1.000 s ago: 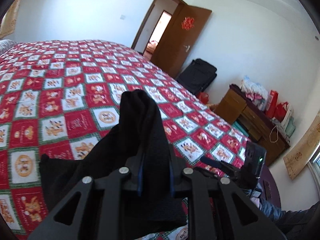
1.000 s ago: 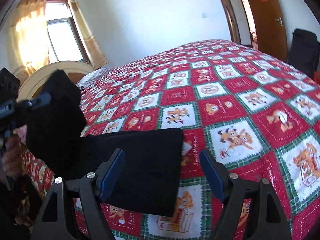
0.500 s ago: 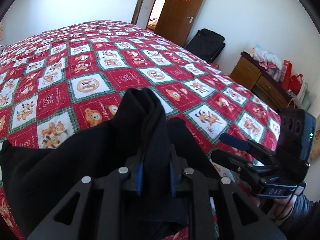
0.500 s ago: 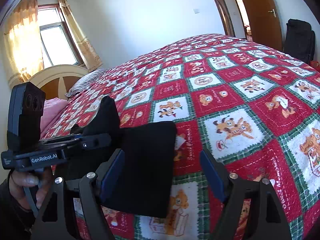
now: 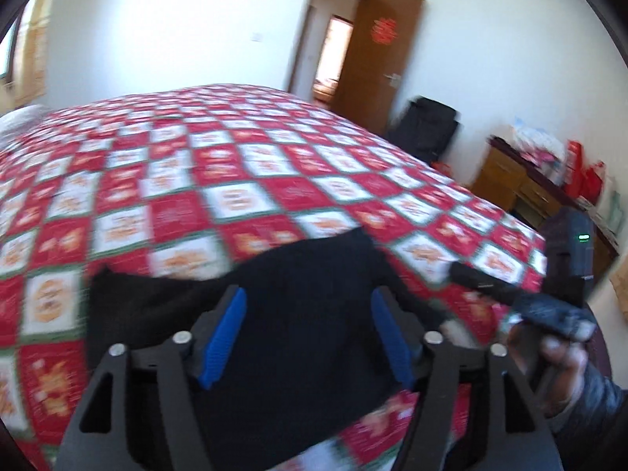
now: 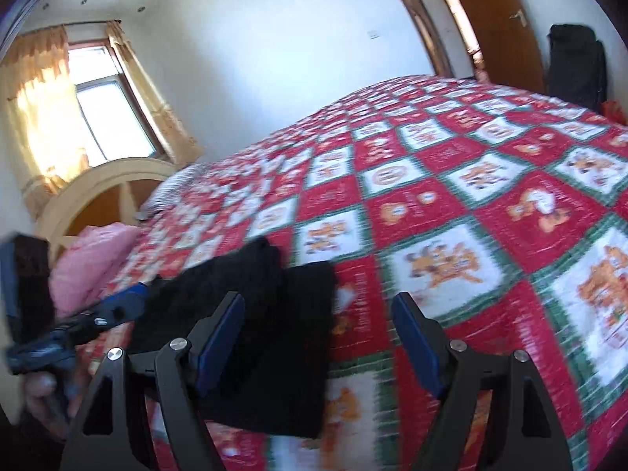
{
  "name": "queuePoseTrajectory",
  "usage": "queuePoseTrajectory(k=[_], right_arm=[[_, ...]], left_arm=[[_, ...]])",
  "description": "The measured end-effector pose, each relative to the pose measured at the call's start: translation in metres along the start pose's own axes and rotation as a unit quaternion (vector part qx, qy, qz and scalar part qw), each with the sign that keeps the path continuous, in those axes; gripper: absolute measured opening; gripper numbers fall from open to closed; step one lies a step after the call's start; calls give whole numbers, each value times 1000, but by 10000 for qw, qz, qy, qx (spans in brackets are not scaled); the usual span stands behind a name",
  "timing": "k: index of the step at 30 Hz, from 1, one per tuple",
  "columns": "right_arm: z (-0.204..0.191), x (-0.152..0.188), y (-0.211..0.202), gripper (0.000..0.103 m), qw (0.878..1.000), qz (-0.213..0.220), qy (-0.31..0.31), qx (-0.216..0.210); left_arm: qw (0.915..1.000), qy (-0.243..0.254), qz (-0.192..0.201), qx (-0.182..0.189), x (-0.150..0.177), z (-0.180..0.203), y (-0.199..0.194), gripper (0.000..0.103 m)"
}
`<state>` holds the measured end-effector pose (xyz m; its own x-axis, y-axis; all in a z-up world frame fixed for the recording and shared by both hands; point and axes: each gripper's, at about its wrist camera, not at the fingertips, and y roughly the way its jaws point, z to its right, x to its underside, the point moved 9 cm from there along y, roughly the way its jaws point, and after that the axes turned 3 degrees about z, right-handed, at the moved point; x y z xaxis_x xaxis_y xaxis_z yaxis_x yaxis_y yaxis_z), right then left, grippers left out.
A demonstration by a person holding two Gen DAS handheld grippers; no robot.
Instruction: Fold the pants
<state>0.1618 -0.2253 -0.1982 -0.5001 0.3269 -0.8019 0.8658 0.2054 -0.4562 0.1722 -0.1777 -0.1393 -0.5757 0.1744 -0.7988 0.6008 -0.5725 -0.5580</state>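
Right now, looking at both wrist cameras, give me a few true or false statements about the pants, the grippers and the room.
1. The left gripper is clamped on the black pants. False: its fingers stand apart, and the pants lie on the bed.
2. The right gripper is open. True.
3. The pants rest on a red checkered quilt. True.
4. The pants are blue jeans. False: they are black.
5. The wooden door stands open. True.

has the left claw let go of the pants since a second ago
Yes: the left claw is now open, the black pants lying flat on the quilt instead of bunched between its fingers.
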Motion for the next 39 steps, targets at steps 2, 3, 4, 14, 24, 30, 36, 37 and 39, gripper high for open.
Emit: queuePoseTrajectory(k=[2,3,4,14,24,30,36,37,39], right_arm=[[-20,2,1,79,9992,-141,86,-359],[-28,3,4,79,9986,-250,77,-467],[-37,5,7,79,9978,-389,36,-527],[-63,35,37,25,9914,-1246,-229,-325],[-40,32,22,15,9936,-1107,-165,-131],[-15,43,22,15,9930,-1171,123,-40],[-4,48,25,15,9924,-1194,296,7],[-6,48,25,15,9925,-1197,253,33],[-8,46,23,16,9929,-1171,155,111]], left_arm=[[9991,-41,101,-402,4,-25,-5,75],[9979,-53,108,-634,8,-39,-5,76],[9962,-76,66,-861,12,-53,-5,76],[9917,-321,-17,-1243,30,-88,0,76],[9909,-377,-46,-1288,35,-91,4,91],[9901,-549,-123,-1287,42,-100,8,97],[9900,-646,-211,-1240,49,-102,15,98],[9900,-645,-207,-1234,49,-102,15,98],[9901,-646,-203,-1231,48,-102,14,98]])
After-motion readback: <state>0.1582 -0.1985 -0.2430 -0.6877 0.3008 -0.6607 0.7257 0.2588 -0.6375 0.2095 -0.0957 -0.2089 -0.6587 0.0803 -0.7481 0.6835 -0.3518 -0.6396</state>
